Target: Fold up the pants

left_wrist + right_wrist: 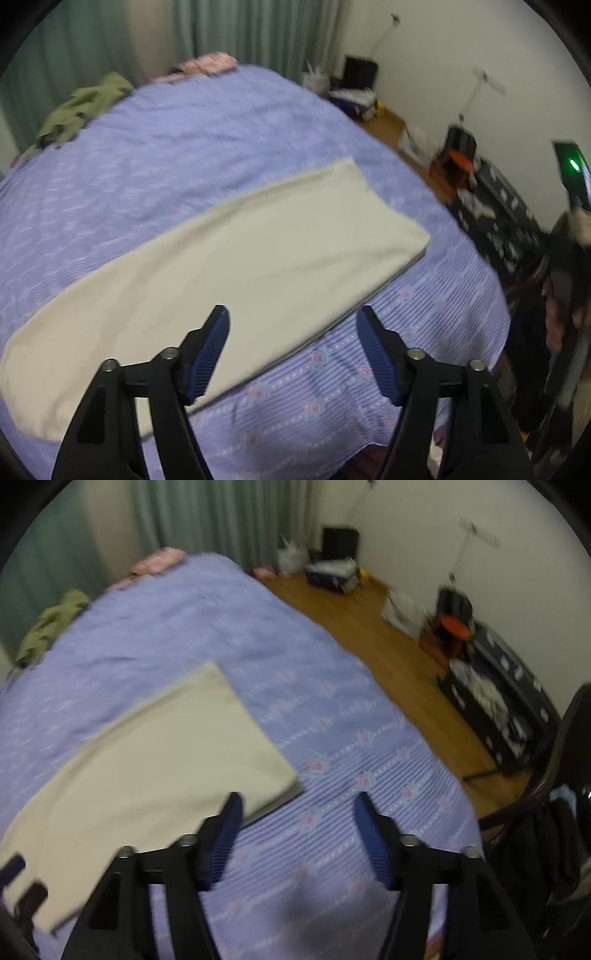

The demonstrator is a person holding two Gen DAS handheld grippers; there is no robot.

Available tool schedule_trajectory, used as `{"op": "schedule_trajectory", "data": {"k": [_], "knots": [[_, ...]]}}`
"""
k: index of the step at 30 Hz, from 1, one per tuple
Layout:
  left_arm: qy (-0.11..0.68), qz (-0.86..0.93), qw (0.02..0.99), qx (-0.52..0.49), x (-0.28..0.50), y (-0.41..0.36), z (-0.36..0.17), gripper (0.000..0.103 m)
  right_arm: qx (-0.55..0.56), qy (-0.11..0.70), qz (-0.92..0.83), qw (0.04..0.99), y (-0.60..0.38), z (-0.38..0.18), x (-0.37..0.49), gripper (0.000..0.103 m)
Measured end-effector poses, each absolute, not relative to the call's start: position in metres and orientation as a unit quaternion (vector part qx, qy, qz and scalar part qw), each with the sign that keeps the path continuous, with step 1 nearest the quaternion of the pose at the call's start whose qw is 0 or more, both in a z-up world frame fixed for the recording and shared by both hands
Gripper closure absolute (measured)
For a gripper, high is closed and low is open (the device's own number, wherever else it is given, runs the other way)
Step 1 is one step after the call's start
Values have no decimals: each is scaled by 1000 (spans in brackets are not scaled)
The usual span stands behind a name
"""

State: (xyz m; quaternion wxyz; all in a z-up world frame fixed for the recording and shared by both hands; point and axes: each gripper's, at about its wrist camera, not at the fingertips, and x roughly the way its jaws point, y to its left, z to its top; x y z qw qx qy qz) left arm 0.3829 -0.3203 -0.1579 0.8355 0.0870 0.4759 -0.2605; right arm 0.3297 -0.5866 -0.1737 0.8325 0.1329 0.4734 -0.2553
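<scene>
Fingers of the left hand-held gripper (291, 314) stand apart with nothing between them, hanging above the near edge of the cream pants (221, 251). The right hand-held gripper (297, 799) is likewise released and empty, its blue pads over the striped bedspread (332, 738) just beside the pants' right end.

The pants lie flat on the bed as one long band, apparently already doubled lengthwise, with a layered edge showing at the right corner. Neither gripper touches the cloth. My reading is that one fold has been laid down and let go, and a crosswise fold is next: each gripper would need to descend to one end of the band, pinch both layers together, and carry that end over to the other.

Containers: a dark box (334, 574) sits on the wooden floor (369, 635) by the far wall, with a white bag (291, 557) beside it; the contents are too blurred to tell. An olive garment (77, 107) lies at the bed's far corner.
</scene>
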Motion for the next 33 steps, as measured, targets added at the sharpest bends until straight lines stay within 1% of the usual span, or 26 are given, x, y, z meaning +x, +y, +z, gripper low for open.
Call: {"op": "schedule_trajectory", "data": {"k": [1, 2, 3, 7, 10, 17, 26, 27, 29, 33], "knots": [[466, -254, 844, 73, 374, -310, -143, 28, 127, 460, -243, 844, -571, -155, 319, 31], [462, -251, 848, 64, 370, -305, -136, 23, 123, 449, -230, 855, -557, -141, 313, 30], [457, -246, 853, 52, 362, -295, -123, 21, 120, 444, -222, 860, -547, -132, 307, 29], [433, -237, 869, 24, 332, -265, -89, 16, 118, 428, -161, 881, -493, -95, 277, 29], [416, -221, 882, 13, 309, -239, -75, 16, 100, 421, -130, 892, -460, -80, 263, 29], [414, -138, 900, -25, 262, -166, -64, 16, 66, 412, -40, 908, -401, -62, 234, 29], [401, -6, 912, -81, 205, -72, -51, 14, 53, 407, 75, 909, -338, -51, 230, 29], [399, 5, 912, -89, 202, -59, -51, 14, 51, 409, 82, 908, -330, -50, 232, 29], [390, 32, 915, -100, 198, -33, -52, 10, 50, 412, 101, 904, -310, -47, 233, 29], [387, 65, 911, -125, 201, 27, -63, 10, 18, 414, 138, 900, -256, -46, 239, 29]]}}
